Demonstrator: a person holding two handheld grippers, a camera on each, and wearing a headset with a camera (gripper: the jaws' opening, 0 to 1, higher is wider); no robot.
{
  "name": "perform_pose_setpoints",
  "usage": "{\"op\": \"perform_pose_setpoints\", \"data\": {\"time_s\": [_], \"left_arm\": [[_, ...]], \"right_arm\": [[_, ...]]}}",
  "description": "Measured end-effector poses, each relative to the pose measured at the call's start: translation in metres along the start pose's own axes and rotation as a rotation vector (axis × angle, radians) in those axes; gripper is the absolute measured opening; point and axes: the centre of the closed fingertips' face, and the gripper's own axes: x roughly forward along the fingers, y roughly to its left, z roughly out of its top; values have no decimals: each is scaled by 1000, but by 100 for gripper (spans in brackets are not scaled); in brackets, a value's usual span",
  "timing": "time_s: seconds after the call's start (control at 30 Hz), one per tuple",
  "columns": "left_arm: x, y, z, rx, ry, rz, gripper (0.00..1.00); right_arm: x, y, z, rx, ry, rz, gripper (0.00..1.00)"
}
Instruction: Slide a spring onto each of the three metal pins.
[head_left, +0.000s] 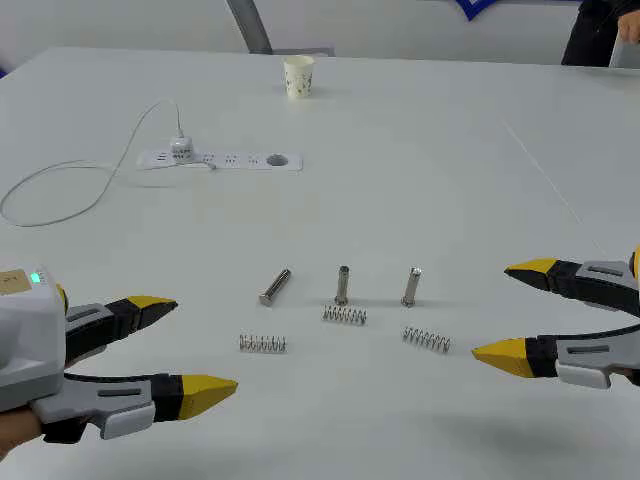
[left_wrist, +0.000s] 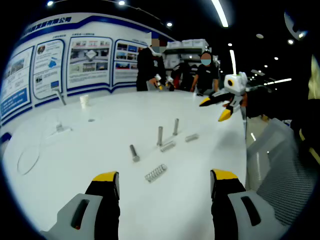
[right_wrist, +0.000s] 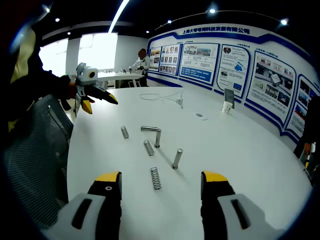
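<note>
The yellow-tipped left gripper (head_left: 200, 343) and right gripper (head_left: 494, 309) are both wide open and empty. A small coiled steel spring (right_wrist: 155, 178) lies flat directly ahead of the right jaws, long axis along them. An upright silver metal pin (right_wrist: 176, 158) stands just beyond.

wall banner (right_wrist: 215, 31) with Chinese lettering ending 科技有限公司, print on posters (right_wrist: 194, 59) too small

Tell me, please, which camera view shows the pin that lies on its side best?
The head view. There the lying pin is seen from above, whole and sharp, with its wider end clear. The left gripper view shows the same pin small and foreshortened. The right gripper view shows it far off, thin and sideways.
</note>
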Motion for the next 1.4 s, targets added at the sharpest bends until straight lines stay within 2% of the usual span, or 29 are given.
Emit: {"op": "perform_pose_setpoints", "data": {"time_s": [0.8, 1.4], "left_arm": [[3, 3, 4, 9, 12, -11, 74], [9, 13, 21, 33, 38, -10, 70]], "right_arm": [[-1, -1, -2, 12, 1, -10, 65], [-1, 1, -3, 18, -3, -7, 65]]}}
